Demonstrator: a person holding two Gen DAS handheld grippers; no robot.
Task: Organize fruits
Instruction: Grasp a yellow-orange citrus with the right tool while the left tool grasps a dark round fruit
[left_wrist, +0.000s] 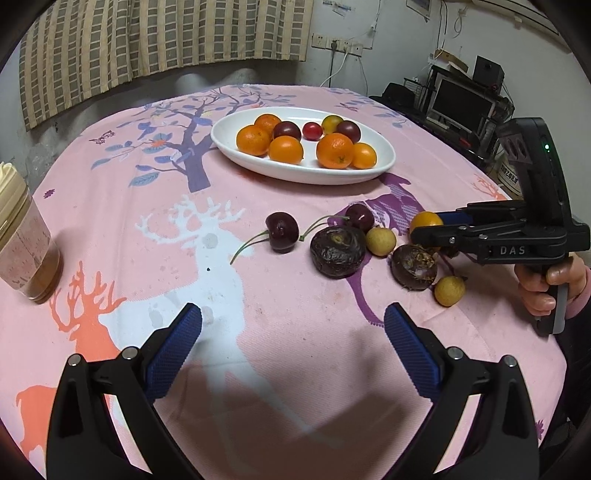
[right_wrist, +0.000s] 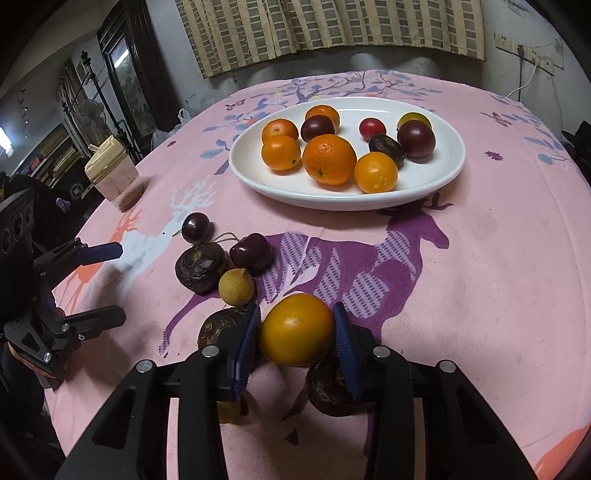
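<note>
Counts, plate first. White oval plate (right_wrist: 448, 173) near the far edge of the table (right_wrist: 498, 295), on the pink printed cloth. On it in the right wrist view: five orange citrus (right_wrist: 328, 162), two dark plums (right_wrist: 416, 138), one small red fruit (right_wrist: 372, 128), one yellow-green fruit (right_wrist: 413, 119) half behind a plum, one dark wrinkled fruit (right_wrist: 386, 146). That wrinkled one does not show in the left wrist view, hidden by the big orange.

Loose on the cloth, toward the near edge: two cherries (left_wrist: 282, 230) with stems, two pale longans (left_wrist: 381, 241), and dark wrinkled fruits (left_wrist: 337, 250), two in the left wrist view. The right wrist view shows a third such dark shape under the right finger, cut off by the gripper; cannot tell what it is.

Right gripper (right_wrist: 295, 334): the yellow-orange fruit (right_wrist: 295, 334) lies on the cloth between its blue pads; left pad touching or just beside it, right pad close, contact not clear. Grip unconfirmed.

Left gripper (left_wrist: 293, 325): fingers spread wide over bare cloth, nothing between them.

One lidded jar (left_wrist: 26, 251) by the left edge, partly cut off.

A hand (left_wrist: 546, 284) holds the right gripper's handle
</note>
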